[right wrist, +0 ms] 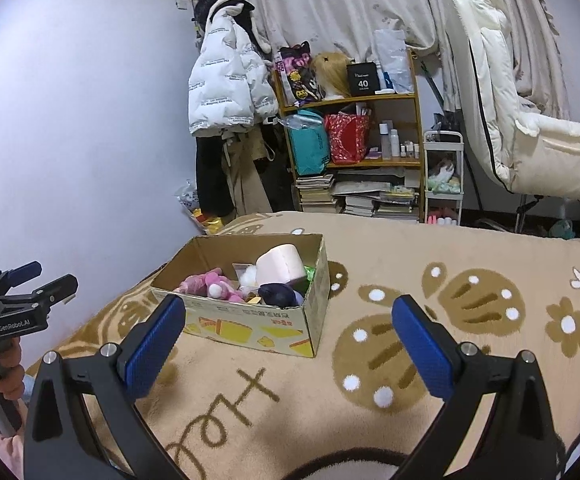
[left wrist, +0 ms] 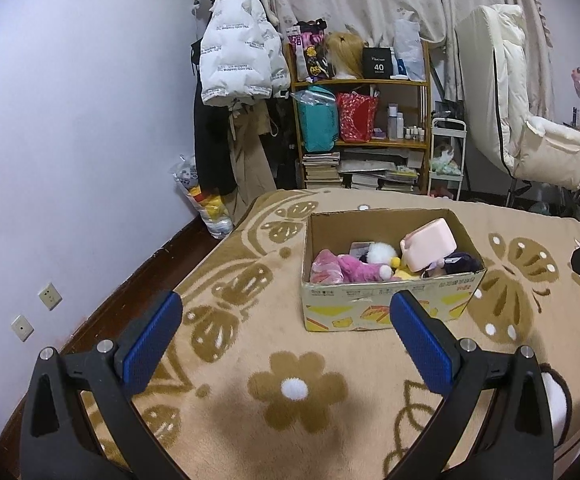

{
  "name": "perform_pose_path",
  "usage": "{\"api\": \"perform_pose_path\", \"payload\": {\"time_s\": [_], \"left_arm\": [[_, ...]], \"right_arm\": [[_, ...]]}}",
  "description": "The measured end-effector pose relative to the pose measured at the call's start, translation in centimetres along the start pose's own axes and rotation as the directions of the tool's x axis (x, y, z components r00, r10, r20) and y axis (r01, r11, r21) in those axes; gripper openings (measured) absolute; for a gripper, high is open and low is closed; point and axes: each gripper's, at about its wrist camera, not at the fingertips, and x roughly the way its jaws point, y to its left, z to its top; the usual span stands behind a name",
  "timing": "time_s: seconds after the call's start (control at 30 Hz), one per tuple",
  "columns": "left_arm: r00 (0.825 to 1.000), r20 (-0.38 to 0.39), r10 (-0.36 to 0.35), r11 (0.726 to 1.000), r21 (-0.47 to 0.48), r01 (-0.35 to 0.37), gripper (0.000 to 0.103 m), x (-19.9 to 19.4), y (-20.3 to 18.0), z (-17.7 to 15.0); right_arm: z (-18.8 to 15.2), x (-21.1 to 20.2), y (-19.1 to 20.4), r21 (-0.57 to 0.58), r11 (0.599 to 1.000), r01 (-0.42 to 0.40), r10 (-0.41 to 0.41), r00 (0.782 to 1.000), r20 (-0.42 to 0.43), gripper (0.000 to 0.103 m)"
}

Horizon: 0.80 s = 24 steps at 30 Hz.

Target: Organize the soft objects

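Note:
An open cardboard box (left wrist: pixel 385 304) stands on the beige blanket ahead of both grippers. It holds several soft toys: a pink plush (left wrist: pixel 345 267), a white fluffy one (left wrist: pixel 379 253), a pale pink block-shaped cushion (left wrist: pixel 429 243) and a dark purple plush (left wrist: pixel 459 263). In the right wrist view the box (right wrist: pixel 250 322) sits left of centre with the same toys. My left gripper (left wrist: pixel 286 316) is open and empty, short of the box. My right gripper (right wrist: pixel 290 318) is open and empty, near the box's right corner. The left gripper also shows in the right wrist view (right wrist: pixel 30 284).
The bed blanket (left wrist: pixel 290 400) has brown flower and butterfly patterns. Beyond the bed stand a wooden shelf (left wrist: pixel 361 120) with bags and books, hanging coats (left wrist: pixel 238 52), a white cart (left wrist: pixel 447 156) and a cream padded chair (left wrist: pixel 521 120). A wall lies to the left.

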Motion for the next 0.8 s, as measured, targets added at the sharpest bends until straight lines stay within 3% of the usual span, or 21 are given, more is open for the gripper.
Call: {"api": "perform_pose_path", "payload": {"time_s": [0.8], "left_arm": [[1.000, -0.024, -0.012, 1.000, 0.024, 0.013, 0.102, 0.59, -0.54, -0.25]], "right_arm": [[-0.37, 0.46, -0.29, 0.004, 1.000, 0.010, -0.010, 1.000, -0.011, 0.103]]}}
